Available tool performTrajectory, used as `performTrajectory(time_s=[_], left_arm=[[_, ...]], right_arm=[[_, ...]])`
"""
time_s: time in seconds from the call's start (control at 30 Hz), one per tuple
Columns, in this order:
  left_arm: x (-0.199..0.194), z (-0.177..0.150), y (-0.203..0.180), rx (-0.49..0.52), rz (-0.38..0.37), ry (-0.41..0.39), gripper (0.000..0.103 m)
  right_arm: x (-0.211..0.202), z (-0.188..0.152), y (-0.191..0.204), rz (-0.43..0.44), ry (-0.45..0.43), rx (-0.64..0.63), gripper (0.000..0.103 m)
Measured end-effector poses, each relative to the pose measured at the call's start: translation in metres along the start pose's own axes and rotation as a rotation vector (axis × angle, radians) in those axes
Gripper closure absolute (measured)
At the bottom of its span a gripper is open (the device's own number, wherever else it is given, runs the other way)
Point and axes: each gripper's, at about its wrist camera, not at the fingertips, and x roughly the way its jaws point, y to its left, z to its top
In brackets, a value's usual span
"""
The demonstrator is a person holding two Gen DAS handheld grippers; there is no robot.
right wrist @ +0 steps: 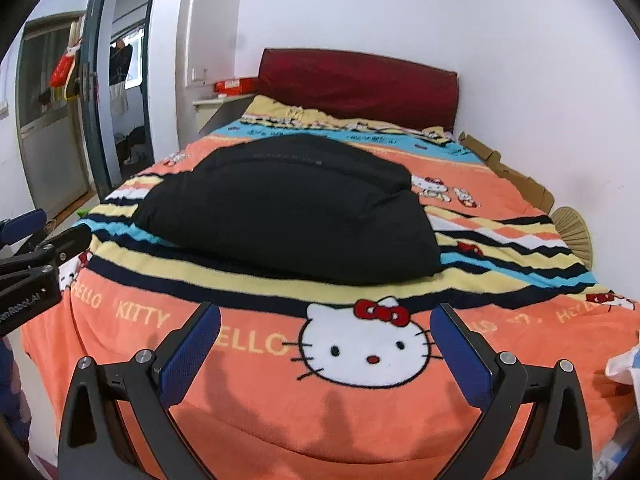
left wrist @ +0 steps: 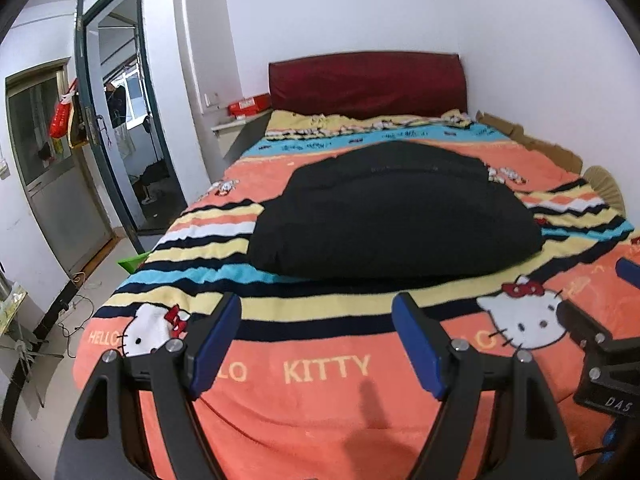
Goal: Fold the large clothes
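A large black padded garment [left wrist: 392,212] lies folded in a thick mound in the middle of the bed, on an orange striped cartoon-cat blanket [left wrist: 320,400]. In the right wrist view the same garment [right wrist: 288,208] sits ahead and slightly left. My left gripper [left wrist: 318,308] hovers over the blanket's near end, open, nothing between its blue pads. My right gripper [right wrist: 326,316] is likewise open and empty above the cat face, short of the garment. The right gripper's body shows at the right edge of the left wrist view; the left one shows at the left edge of the right wrist view.
A dark red headboard [left wrist: 366,82] and white walls close the far end and right side. Cardboard [left wrist: 532,140] and a straw fan [left wrist: 606,188] line the bed's right edge. A green-framed open door [left wrist: 116,120] and floor with cables lie to the left.
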Motion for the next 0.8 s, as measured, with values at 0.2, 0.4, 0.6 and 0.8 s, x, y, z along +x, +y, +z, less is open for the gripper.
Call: performTrajectory(time_s=[0.2,0.4,0.6,0.8], left_arm=[[0.022,-0.006,-0.008,0.012,-0.003,0.045,0.026],[0.036,-0.008,-0.018,0.021,-0.020,0.060,0.026],[0.043,-0.009,-0.028,0.041,-0.035,0.073,0.026],[0.049,-0.011,-0.030,0.047,-0.041,0.083,0.026]], right_arm=[[0.014,-0.001,-0.012,-0.040,0.015,0.012,0.001],[0.025,-0.003,-0.025,-0.061,0.022,0.039,0.001],[0.034,-0.006,-0.031,-0.061,0.037,0.054,0.001],[0.041,-0.008,-0.035,-0.065,0.053,0.065,0.001]])
